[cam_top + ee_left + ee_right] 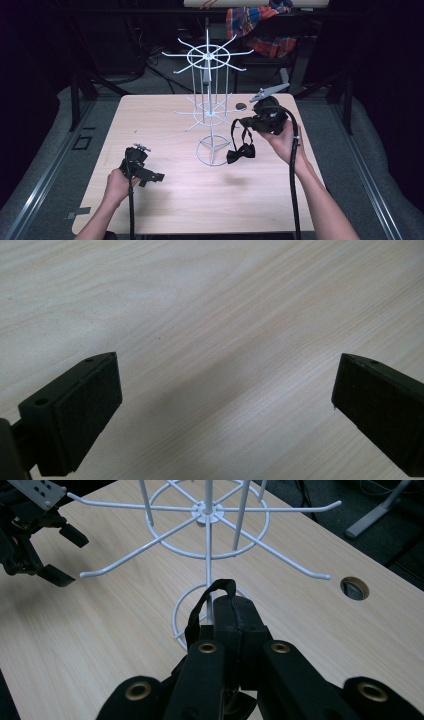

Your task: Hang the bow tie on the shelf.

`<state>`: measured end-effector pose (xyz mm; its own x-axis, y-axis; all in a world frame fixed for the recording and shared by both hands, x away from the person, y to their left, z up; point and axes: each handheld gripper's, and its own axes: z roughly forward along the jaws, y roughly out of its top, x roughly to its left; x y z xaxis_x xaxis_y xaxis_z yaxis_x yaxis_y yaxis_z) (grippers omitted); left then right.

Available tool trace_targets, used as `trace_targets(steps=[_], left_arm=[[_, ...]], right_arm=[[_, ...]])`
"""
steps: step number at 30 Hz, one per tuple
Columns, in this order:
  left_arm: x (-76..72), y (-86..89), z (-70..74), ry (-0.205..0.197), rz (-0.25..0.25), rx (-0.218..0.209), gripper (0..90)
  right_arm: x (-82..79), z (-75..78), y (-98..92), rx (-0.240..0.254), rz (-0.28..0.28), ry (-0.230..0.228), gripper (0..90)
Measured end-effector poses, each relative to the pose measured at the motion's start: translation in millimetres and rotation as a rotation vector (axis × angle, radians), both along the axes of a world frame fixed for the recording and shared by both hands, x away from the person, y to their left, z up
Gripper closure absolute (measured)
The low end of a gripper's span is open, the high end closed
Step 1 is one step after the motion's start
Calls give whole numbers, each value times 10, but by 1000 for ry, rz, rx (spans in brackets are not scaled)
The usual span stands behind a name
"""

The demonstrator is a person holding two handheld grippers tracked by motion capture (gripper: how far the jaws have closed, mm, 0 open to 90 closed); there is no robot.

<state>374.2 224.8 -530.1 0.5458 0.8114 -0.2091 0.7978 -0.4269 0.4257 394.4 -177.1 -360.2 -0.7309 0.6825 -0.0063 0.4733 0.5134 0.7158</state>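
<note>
A white wire display rack (pixel 209 107) with two tiers of hooks stands upright in the middle of the wooden table (pixel 165 205). To its right, above the table, my right gripper (pixel 246 123) is shut on the black strap (pixel 205 602) of a black bow tie (pixel 241 152). The bow hangs down beside the rack's ring base (pixel 213 150). In the right gripper view the rack's lower hook tier (pixel 207 512) lies just ahead of the jaws, and the right gripper (pixel 235 617) pinches the strap loop. My left gripper (pixel 151 178) rests low at the front left, open, with bare wood between the jaws (pixel 225 395).
A round cable hole (pixel 241 106) sits in the table behind the right gripper. A plaid cloth (pixel 260 25) hangs on a dark frame behind the table. Bare wood spreads across the front and left. The left gripper (pixel 57 555) is in the far corner of the right gripper view.
</note>
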Motion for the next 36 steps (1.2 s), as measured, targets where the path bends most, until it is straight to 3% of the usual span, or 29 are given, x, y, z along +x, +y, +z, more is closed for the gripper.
trace_targets(steps=[36], left_arm=[[-5, 2, -2, 3, -3, 4, 0]], right_arm=[[217, -274, 37, 52, 8, 70, 900]])
